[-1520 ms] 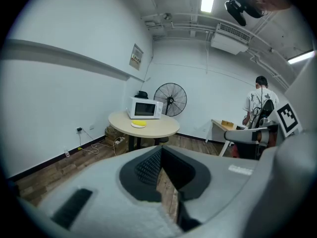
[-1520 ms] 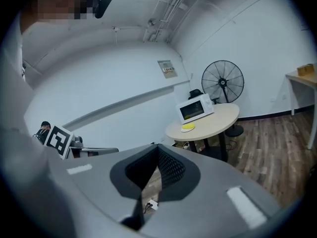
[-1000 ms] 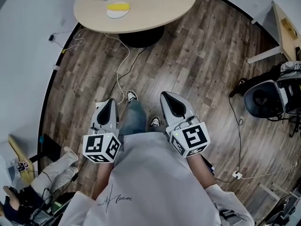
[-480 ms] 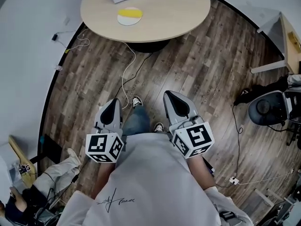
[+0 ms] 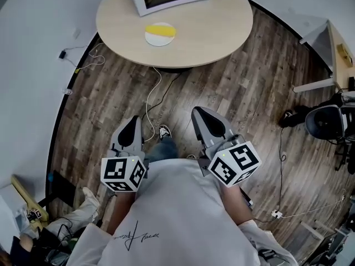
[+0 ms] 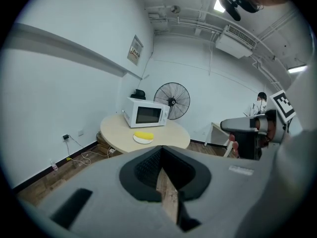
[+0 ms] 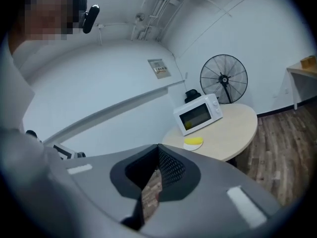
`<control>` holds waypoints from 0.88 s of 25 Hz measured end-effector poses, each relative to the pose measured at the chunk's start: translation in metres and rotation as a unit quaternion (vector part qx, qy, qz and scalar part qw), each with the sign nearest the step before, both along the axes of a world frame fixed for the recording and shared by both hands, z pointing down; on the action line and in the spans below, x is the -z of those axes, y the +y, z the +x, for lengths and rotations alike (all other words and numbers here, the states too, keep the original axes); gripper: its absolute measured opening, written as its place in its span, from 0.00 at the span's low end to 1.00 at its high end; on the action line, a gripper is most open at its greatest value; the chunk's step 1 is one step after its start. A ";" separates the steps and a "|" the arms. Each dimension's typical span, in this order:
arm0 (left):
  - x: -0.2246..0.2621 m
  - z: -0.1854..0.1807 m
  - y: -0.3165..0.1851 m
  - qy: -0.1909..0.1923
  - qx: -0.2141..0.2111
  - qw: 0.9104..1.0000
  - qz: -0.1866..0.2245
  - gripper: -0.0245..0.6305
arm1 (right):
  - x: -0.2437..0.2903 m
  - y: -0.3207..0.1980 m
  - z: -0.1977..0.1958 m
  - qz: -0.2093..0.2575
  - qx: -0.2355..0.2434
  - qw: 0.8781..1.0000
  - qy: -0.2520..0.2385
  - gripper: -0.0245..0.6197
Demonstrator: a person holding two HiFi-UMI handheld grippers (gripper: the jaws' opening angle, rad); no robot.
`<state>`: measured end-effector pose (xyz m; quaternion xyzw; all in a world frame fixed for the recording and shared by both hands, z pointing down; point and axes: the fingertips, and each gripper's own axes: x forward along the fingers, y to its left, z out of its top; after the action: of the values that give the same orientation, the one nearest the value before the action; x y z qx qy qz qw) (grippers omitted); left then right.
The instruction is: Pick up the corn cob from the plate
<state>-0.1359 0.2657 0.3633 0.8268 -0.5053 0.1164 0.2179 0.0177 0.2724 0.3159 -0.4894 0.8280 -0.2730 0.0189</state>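
While the left gripper (image 5: 132, 121) and the right gripper (image 5: 199, 114) are each holding their jaws together and empty, the corn cob (image 5: 162, 31) is lying on the plate (image 5: 153, 39), far ahead near the round desk's (image 5: 216, 32) near edge, with open wooden floor (image 5: 233, 93) lying between.

We read nothing legible: the wall notice (image 6: 134, 50) and the script print (image 5: 136, 236) on the shirt are too small.

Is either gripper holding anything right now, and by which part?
Nothing is held. The left gripper and right gripper are both shut and empty; the corn cob lies on its plate on the table.
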 end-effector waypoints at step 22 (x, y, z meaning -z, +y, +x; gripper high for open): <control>-0.003 -0.043 -0.100 0.015 -0.040 0.999 0.004 0.02 | -0.020 -0.095 -0.042 0.005 -0.020 0.995 0.102 0.05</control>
<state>-0.1785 0.1654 0.3662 0.8492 -0.4686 0.1105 0.2170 -0.0241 0.1775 0.3359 -0.5308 0.8171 -0.2176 -0.0575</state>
